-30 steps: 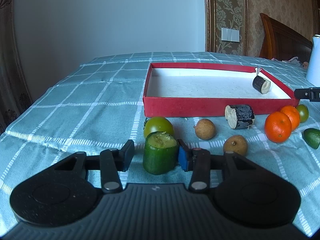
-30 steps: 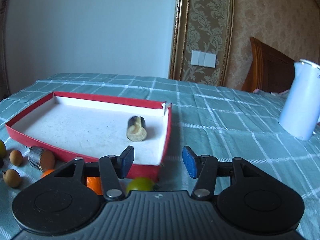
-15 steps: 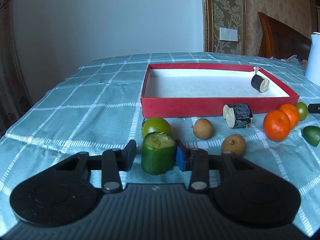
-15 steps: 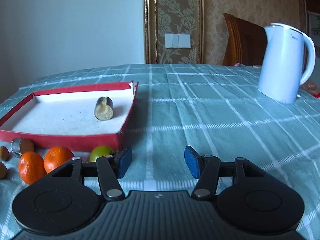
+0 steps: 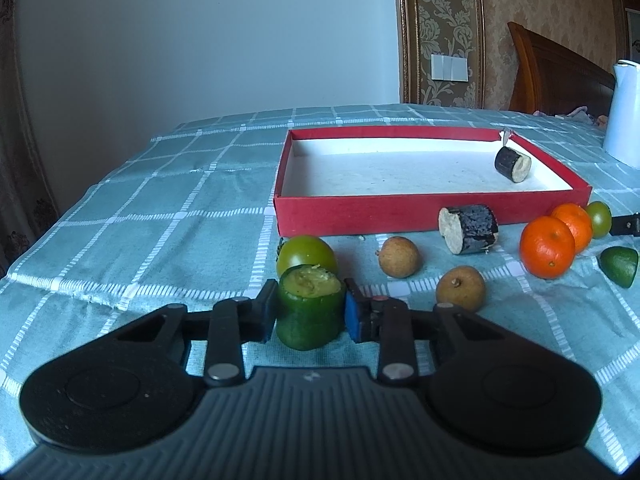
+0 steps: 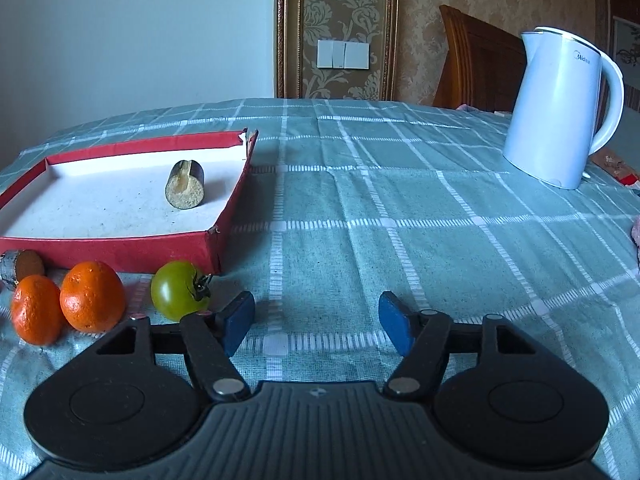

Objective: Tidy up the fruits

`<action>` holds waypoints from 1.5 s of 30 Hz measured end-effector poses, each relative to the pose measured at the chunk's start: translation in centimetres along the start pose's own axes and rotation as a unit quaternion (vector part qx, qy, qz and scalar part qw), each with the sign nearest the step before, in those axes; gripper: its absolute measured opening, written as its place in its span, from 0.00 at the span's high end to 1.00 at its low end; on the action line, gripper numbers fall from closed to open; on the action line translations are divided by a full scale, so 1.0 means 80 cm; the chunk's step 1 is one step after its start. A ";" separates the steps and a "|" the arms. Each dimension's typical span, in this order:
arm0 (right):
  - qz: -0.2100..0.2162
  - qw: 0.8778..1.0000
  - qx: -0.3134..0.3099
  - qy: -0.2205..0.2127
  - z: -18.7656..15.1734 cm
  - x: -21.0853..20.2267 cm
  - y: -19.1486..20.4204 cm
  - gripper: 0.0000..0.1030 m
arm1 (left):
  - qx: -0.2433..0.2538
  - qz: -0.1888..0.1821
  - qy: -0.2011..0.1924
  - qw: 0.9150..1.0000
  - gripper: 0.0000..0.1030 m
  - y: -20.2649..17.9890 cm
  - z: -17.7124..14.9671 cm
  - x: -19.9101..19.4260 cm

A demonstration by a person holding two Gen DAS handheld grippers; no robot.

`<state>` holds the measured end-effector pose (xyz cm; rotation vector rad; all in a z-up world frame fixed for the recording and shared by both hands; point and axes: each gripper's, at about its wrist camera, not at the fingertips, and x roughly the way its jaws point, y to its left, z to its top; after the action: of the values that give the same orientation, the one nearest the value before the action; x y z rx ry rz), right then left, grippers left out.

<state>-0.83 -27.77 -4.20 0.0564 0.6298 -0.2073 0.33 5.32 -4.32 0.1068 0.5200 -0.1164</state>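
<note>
My left gripper (image 5: 310, 316) is shut on a green cucumber chunk (image 5: 311, 312) that stands upright on the tablecloth. A green tomato (image 5: 306, 255) sits just behind it. Two brown longans (image 5: 399, 257) (image 5: 460, 289), a dark eggplant piece (image 5: 469, 229), two oranges (image 5: 547, 246) (image 5: 573, 220) and a green wedge (image 5: 619, 266) lie in front of the red tray (image 5: 360, 216). One eggplant piece (image 5: 512, 164) lies inside the tray. My right gripper (image 6: 316, 324) is open and empty over the cloth, right of a small green tomato (image 6: 178, 290) and the oranges (image 6: 92, 295).
A white electric kettle (image 6: 560, 108) stands at the far right of the table. A wooden chair back (image 6: 476, 60) is behind the table. The table's left edge (image 5: 24, 256) drops off near a curtain.
My left gripper's jaws have closed in onto the cucumber chunk. My right gripper has pulled back from the tray and swung right, so the kettle now shows.
</note>
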 end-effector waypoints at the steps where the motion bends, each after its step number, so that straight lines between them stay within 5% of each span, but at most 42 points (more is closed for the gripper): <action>1: 0.001 1.000 0.002 0.000 0.000 0.000 -0.001 0.33 | 0.000 0.000 0.000 1.000 0.71 0.000 0.000 0.000; 10: -0.004 1.000 0.006 0.003 0.000 0.001 -0.001 0.28 | -0.006 -0.022 -0.003 1.000 0.71 0.002 0.010 -0.017; 12: -0.011 1.000 0.007 0.005 0.000 0.002 -0.001 0.20 | -0.002 -0.022 -0.007 1.000 0.71 0.000 0.015 -0.018; 13: -0.014 1.000 0.009 0.013 0.001 0.004 -0.002 0.04 | 0.000 -0.022 -0.009 1.000 0.71 -0.002 0.018 -0.019; 14: -0.010 1.000 0.014 0.018 0.001 0.006 -0.004 0.00 | 0.001 -0.024 -0.010 1.000 0.71 -0.003 0.020 -0.018; 29: -0.005 1.000 0.018 0.020 0.000 0.006 -0.006 0.00 | 0.007 -0.063 -0.027 0.998 0.71 -0.020 0.086 0.005; 45: -0.005 1.000 0.018 0.020 0.000 0.007 -0.006 0.00 | 0.011 -0.012 0.030 0.999 0.70 -0.040 0.159 0.163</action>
<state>-0.50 -28.30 -4.52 0.0926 0.6667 -0.2279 17.29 -0.57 -0.12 0.1257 0.5803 -0.1426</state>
